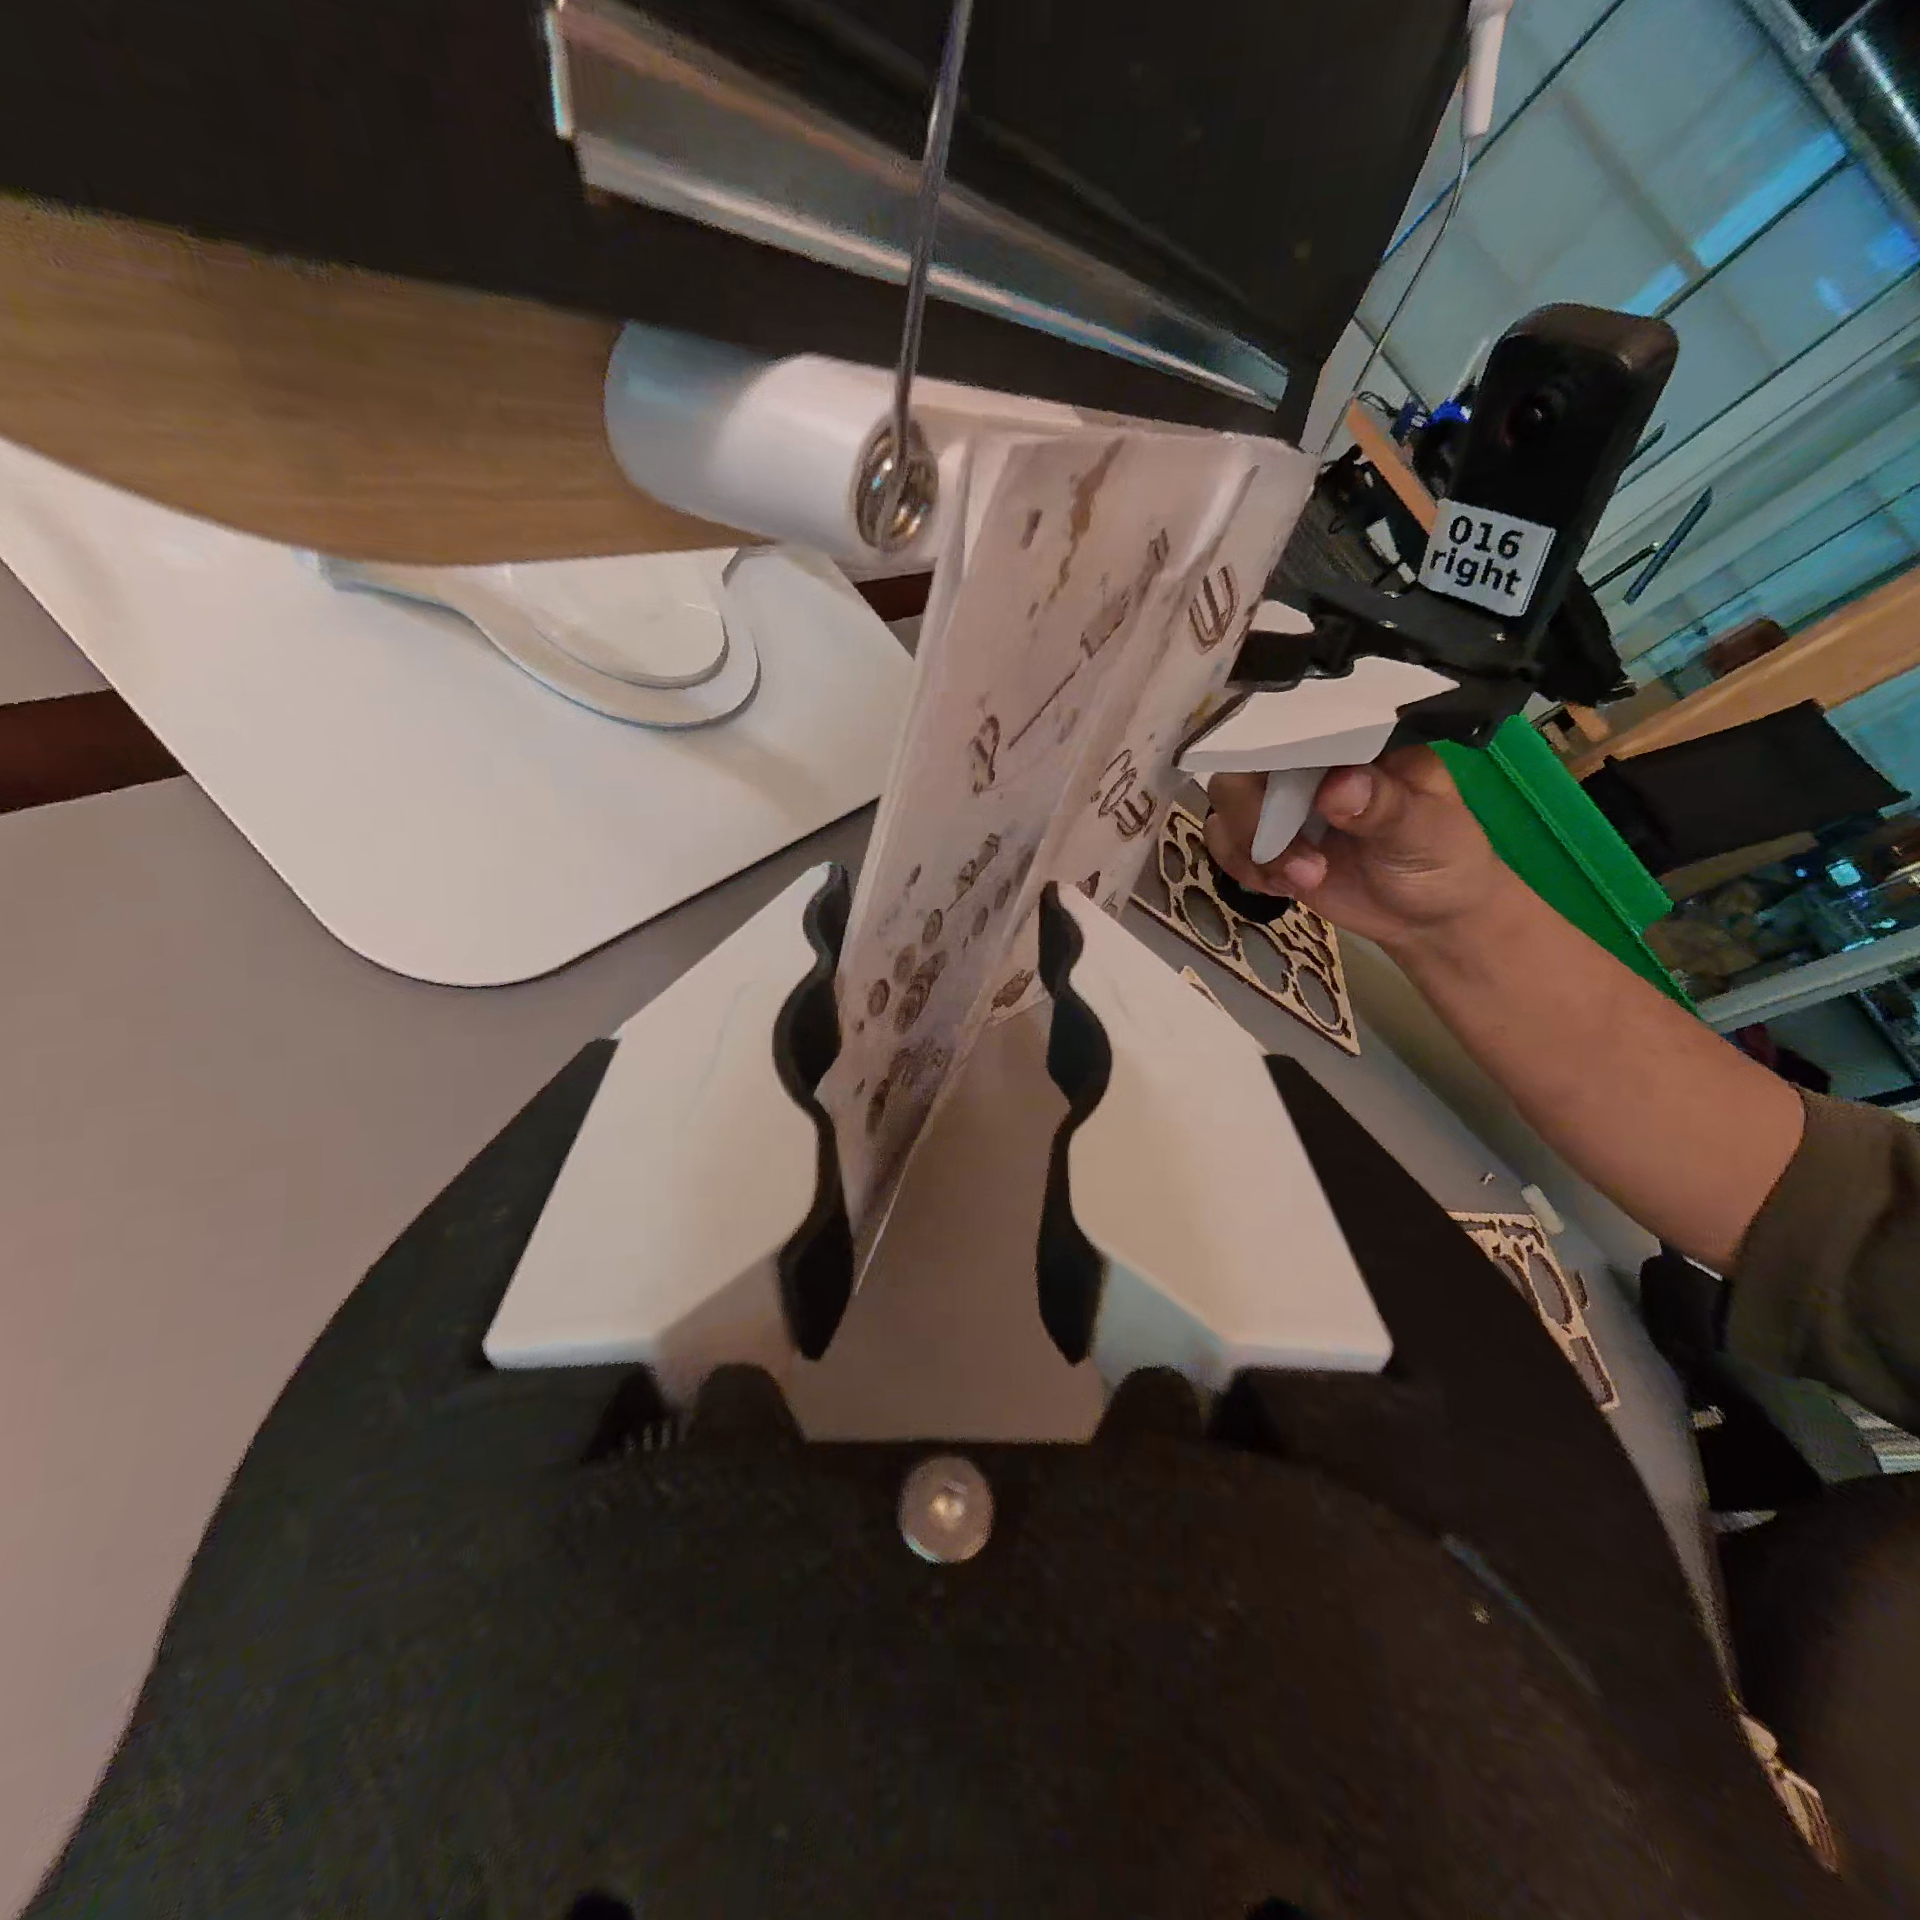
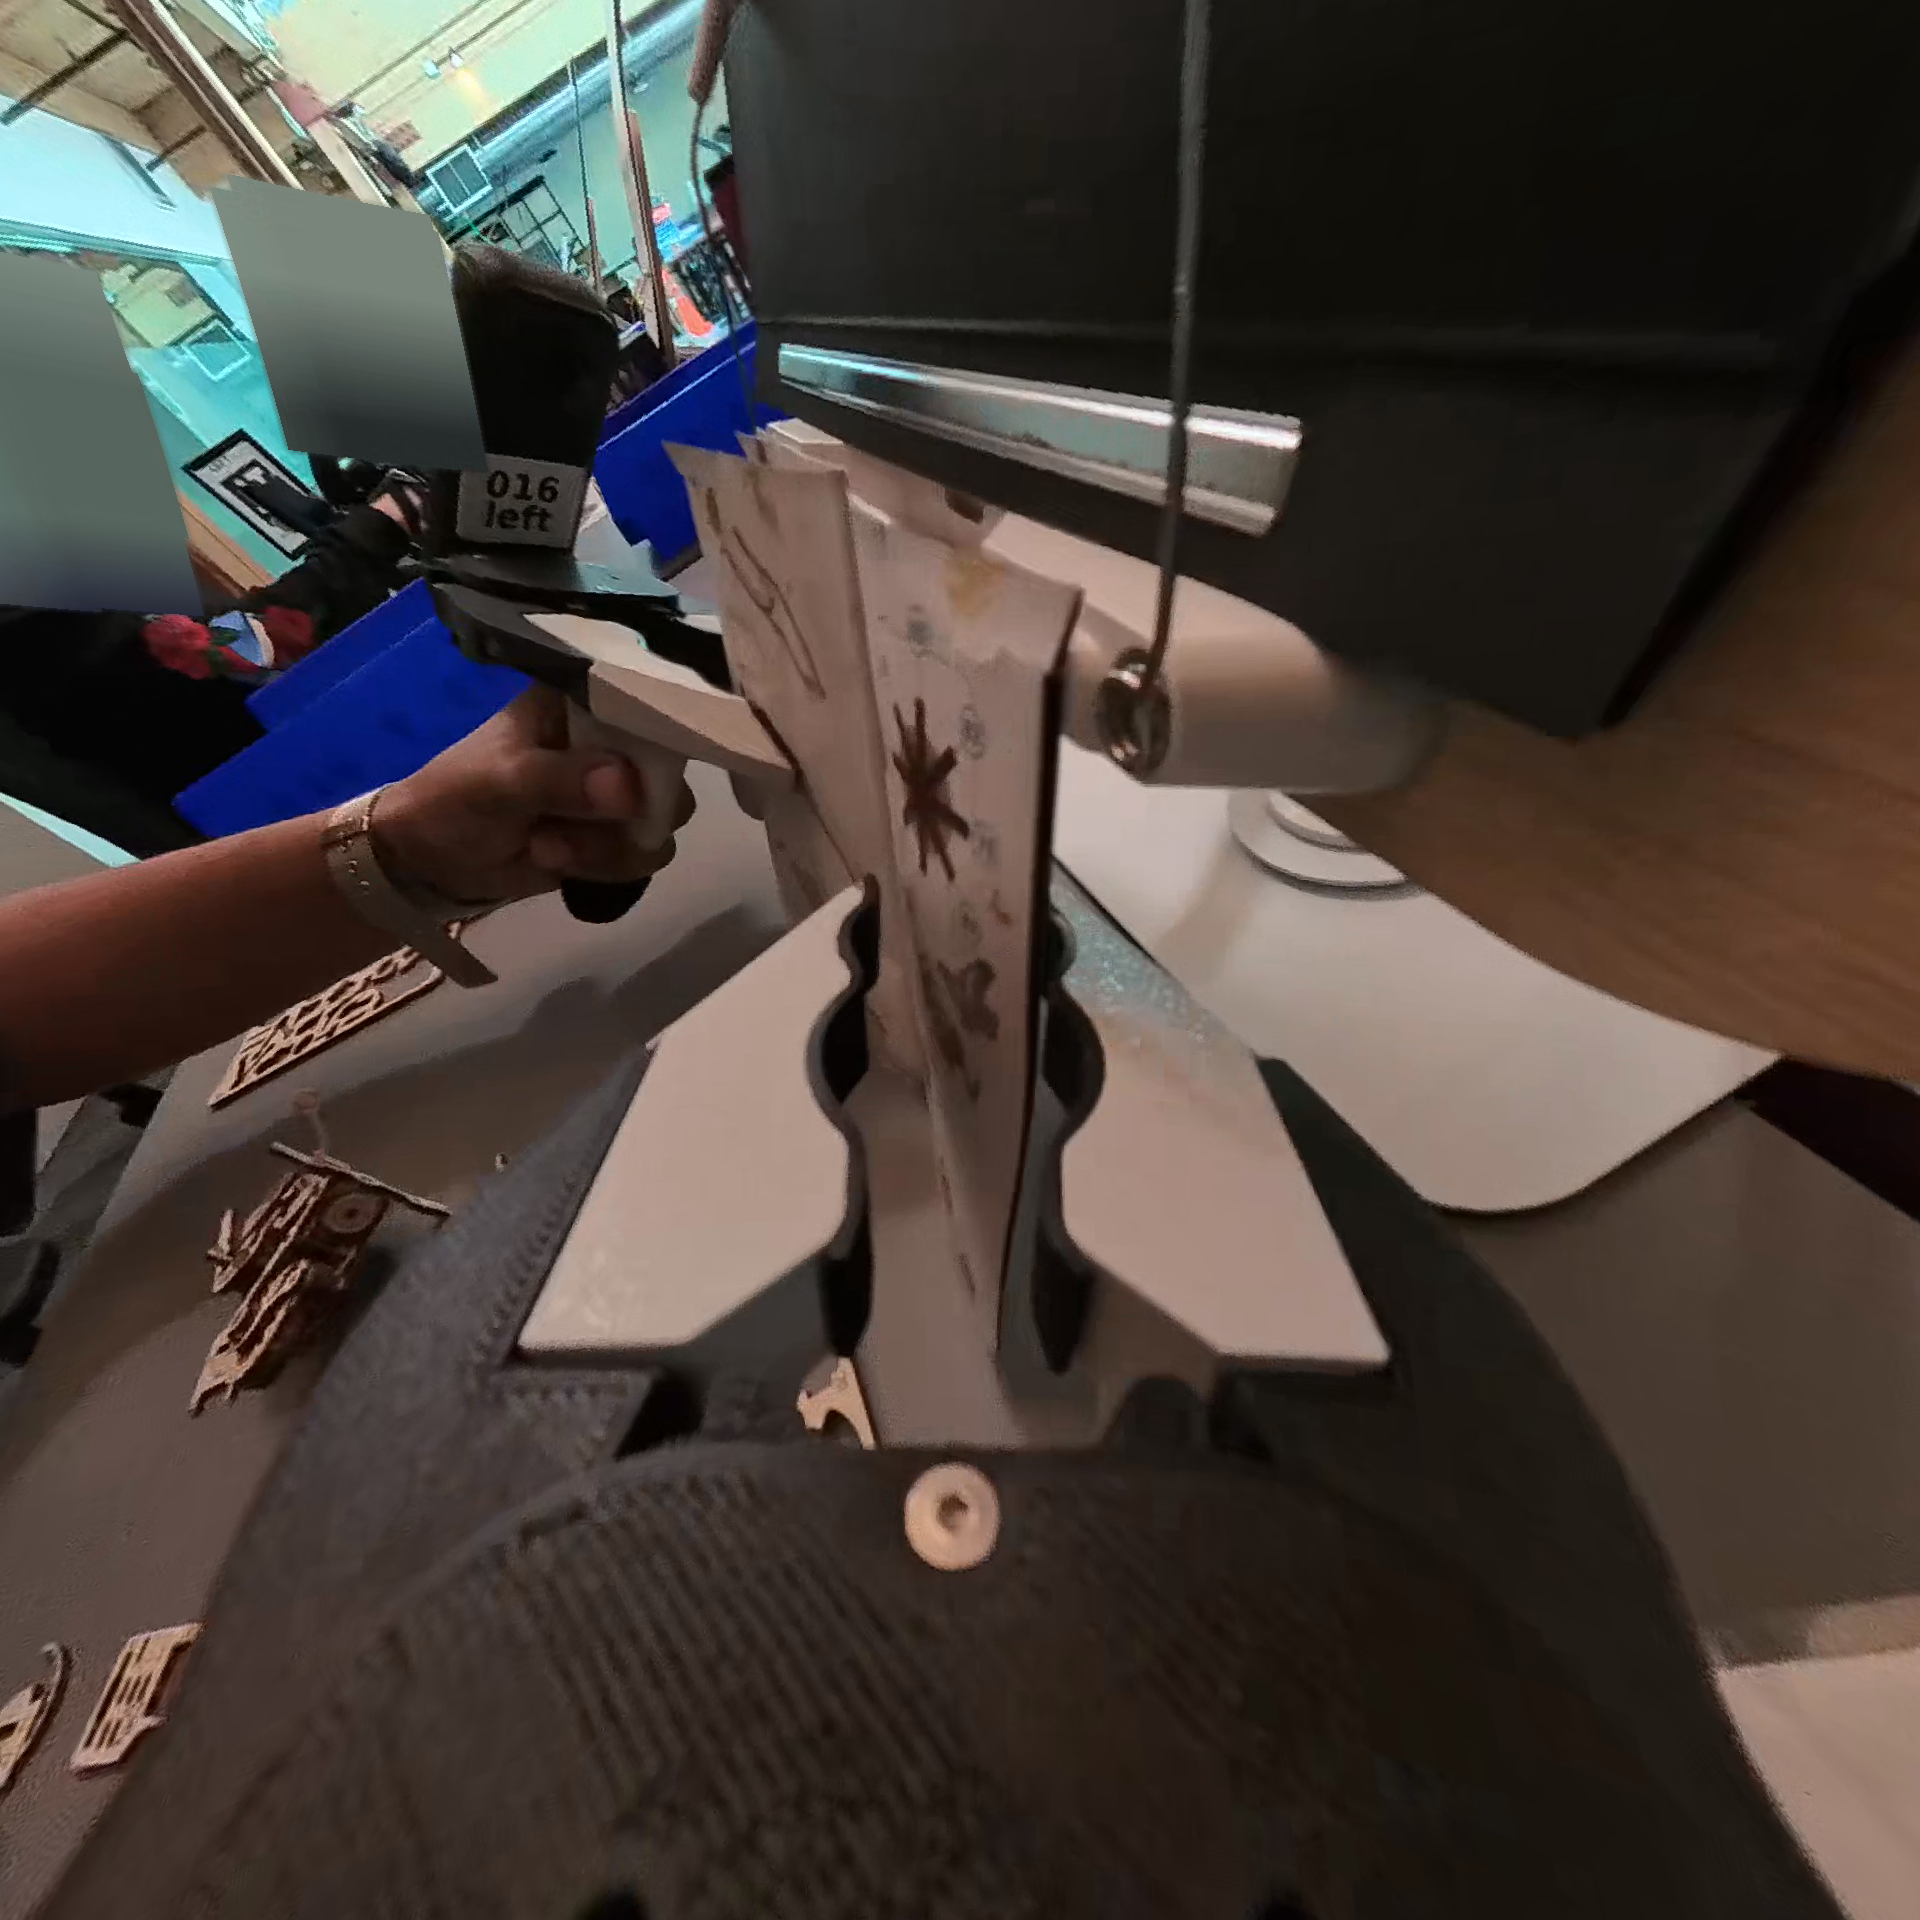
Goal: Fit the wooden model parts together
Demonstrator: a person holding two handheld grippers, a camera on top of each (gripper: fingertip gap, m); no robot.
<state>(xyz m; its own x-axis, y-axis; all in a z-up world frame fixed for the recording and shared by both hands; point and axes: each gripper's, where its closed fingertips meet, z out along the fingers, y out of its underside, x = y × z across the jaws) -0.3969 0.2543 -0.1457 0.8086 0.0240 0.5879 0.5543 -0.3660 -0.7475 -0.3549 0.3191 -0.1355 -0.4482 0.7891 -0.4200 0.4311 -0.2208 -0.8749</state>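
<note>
A folded paper instruction sheet [image 1: 997, 790] printed with part drawings is held upright in the air between both grippers. My left gripper [image 1: 940, 935] has its jaws narrowed around the sheet's near edge. My right gripper [image 2: 956, 935] holds the sheet's [image 2: 935, 790] other edge the same way. Each gripper shows in the other's view, the right [image 1: 1226, 717] and the left [image 2: 758, 717], touching the sheet. A partly built wooden model [image 2: 301, 1247] lies on the grey table. Wooden fret sheets [image 1: 1247, 935] [image 2: 322, 1018] lie nearby, and a small wooden piece [image 2: 831, 1403] sits at my right gripper's base.
A monitor on a white stand [image 1: 468, 790] [image 2: 1455, 1039] hangs just behind the sheet, with a cable [image 1: 925, 260] running down to its arm. Blue bins [image 2: 395, 686] stand at the back left. Small wooden pieces [image 2: 135, 1694] lie at the table's near left. A green panel [image 1: 1558, 831] stands right. My right fingertips sit around 9 centimetres from my left ones. The partly built wooden model [image 2: 301, 1247] is about equally far from each gripper, around 25 centimetres.
</note>
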